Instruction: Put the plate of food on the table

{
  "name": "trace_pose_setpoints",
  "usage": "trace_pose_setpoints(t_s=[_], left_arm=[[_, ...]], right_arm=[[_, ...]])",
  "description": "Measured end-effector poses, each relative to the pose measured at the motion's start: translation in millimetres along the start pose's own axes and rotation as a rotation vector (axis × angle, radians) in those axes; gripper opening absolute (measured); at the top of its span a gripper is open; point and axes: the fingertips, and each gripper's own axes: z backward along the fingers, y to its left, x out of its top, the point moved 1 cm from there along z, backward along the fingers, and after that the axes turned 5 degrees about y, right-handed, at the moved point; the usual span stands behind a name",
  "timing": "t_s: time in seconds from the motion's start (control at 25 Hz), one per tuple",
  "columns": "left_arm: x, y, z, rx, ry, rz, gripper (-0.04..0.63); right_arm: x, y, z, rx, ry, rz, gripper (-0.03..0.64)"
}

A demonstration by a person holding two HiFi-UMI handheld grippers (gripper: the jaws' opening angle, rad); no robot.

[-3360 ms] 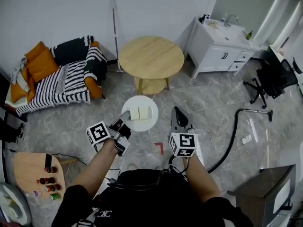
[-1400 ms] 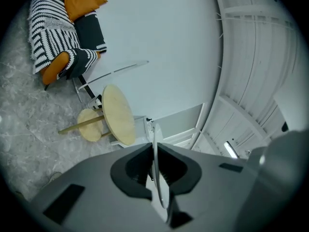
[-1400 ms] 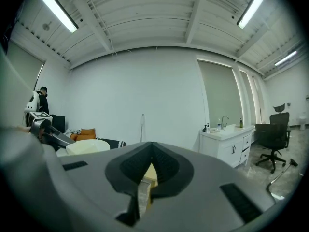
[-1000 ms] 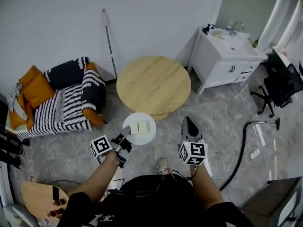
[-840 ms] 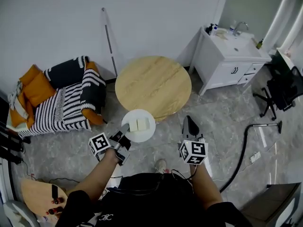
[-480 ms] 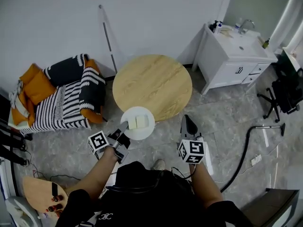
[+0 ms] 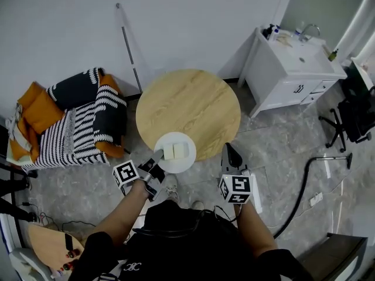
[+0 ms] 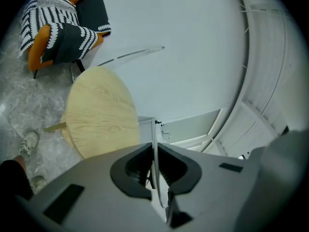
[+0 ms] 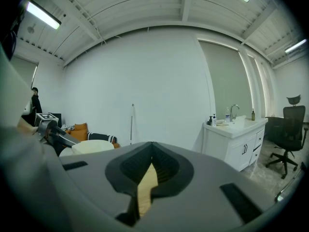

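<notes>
A white plate point(image 7: 176, 166) carrying two pale food blocks point(image 7: 175, 151) hangs level over the near edge of the round wooden table point(image 7: 188, 107). My left gripper point(image 7: 158, 155) is shut on the plate's near-left rim. In the left gripper view the rim point(image 8: 155, 129) runs edge-on between the pads of the left gripper point(image 8: 154, 153), with the table point(image 8: 99, 110) beyond. My right gripper point(image 7: 227, 151) is shut and empty, to the right of the plate by the table's edge. In the right gripper view the plate point(image 9: 91, 146) shows at the left of the right gripper point(image 9: 151, 159).
A striped armchair with orange cushions point(image 7: 76, 119) stands left of the table. A white vanity with a sink point(image 7: 299, 63) is at the back right, a black office chair point(image 7: 357, 110) beyond it. A black hose point(image 7: 299, 180) lies on the floor. A thin rod point(image 7: 129, 45) leans on the wall.
The person has stepped toward the round table; the plate, held the same way, has gone from over the floor to over the table's near edge. The right gripper stays shut alongside.
</notes>
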Motion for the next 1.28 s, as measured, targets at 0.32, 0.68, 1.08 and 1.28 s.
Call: trace_pose_setpoints(t_s=[0.32, 0.68, 1.08, 1.28], left_arm=[[58, 20, -56, -0.034, 0.123, 0.016, 0.021], [96, 53, -121, -0.046, 0.305, 0.028, 0.021], [124, 73, -163, -0.067, 0.338, 0.035, 0.021], [130, 89, -177, -0.039, 0.3, 0.044, 0.021]], right_arm=[[18, 4, -57, -0.062, 0.054, 0.013, 0.006], [32, 15, -104, -0.168, 0.101, 0.027, 0.006], [30, 3, -131, -0.214, 0.135, 0.009, 0.006], [28, -8, -137, -0.189, 0.152, 0.015, 0.006]])
